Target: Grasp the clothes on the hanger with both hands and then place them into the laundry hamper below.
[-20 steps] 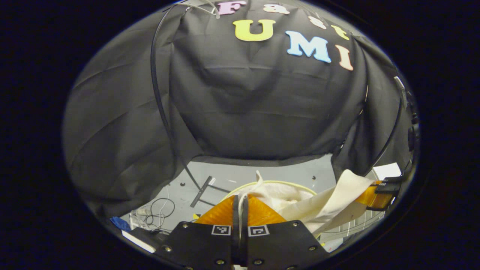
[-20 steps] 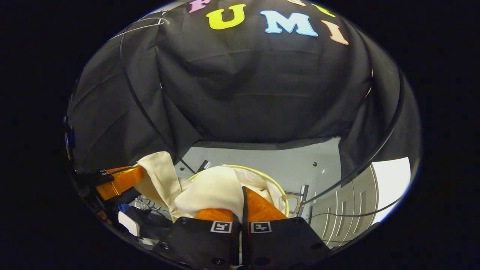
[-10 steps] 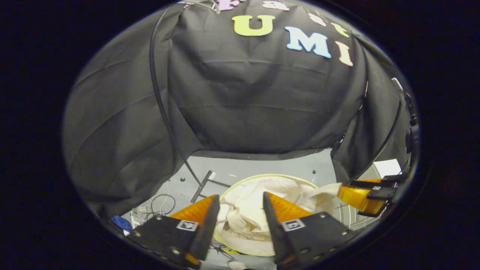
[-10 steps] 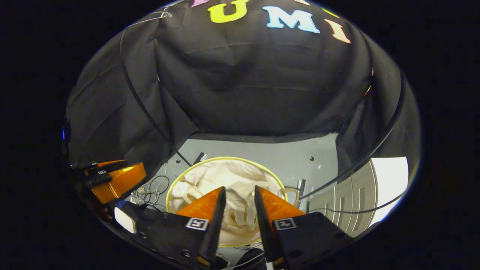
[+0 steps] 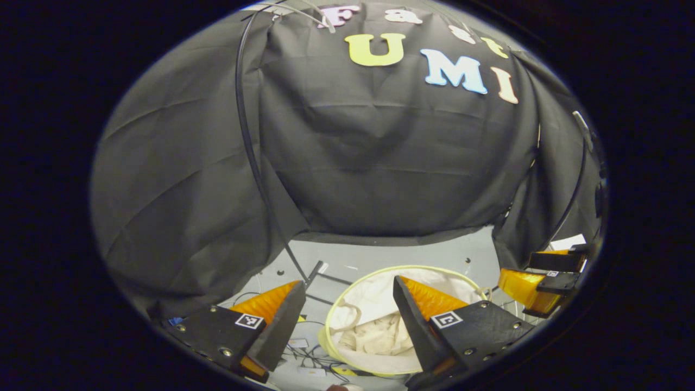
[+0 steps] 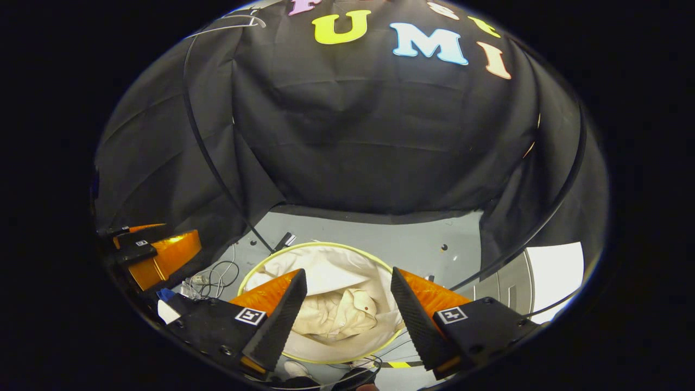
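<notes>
The cream clothes (image 6: pixel 336 314) lie crumpled inside the round laundry hamper (image 6: pixel 326 245) with a yellow-green rim, on the grey floor. My right gripper (image 6: pixel 347 271) hangs open above the hamper, nothing between its fingers. In the left gripper view the clothes (image 5: pixel 374 336) rest low in the hamper (image 5: pixel 380 270). My left gripper (image 5: pixel 348 281) is open too, above the hamper's left side. Each view catches the other gripper off to the side: the right gripper (image 5: pixel 535 277) and the left gripper (image 6: pixel 152 255). A bare white wire hanger (image 6: pixel 228 21) hangs at the top left.
A thin black pole (image 6: pixel 209 157) slants down the cloth wall to the floor behind the hamper. Loose cables (image 6: pixel 212 278) and small items lie on the floor left of the hamper. A pale panel (image 6: pixel 554 269) stands at the right.
A second ago both grippers were shut on the cream garment. Both have opened and spread wide, and the garment has dropped into the hamper.
</notes>
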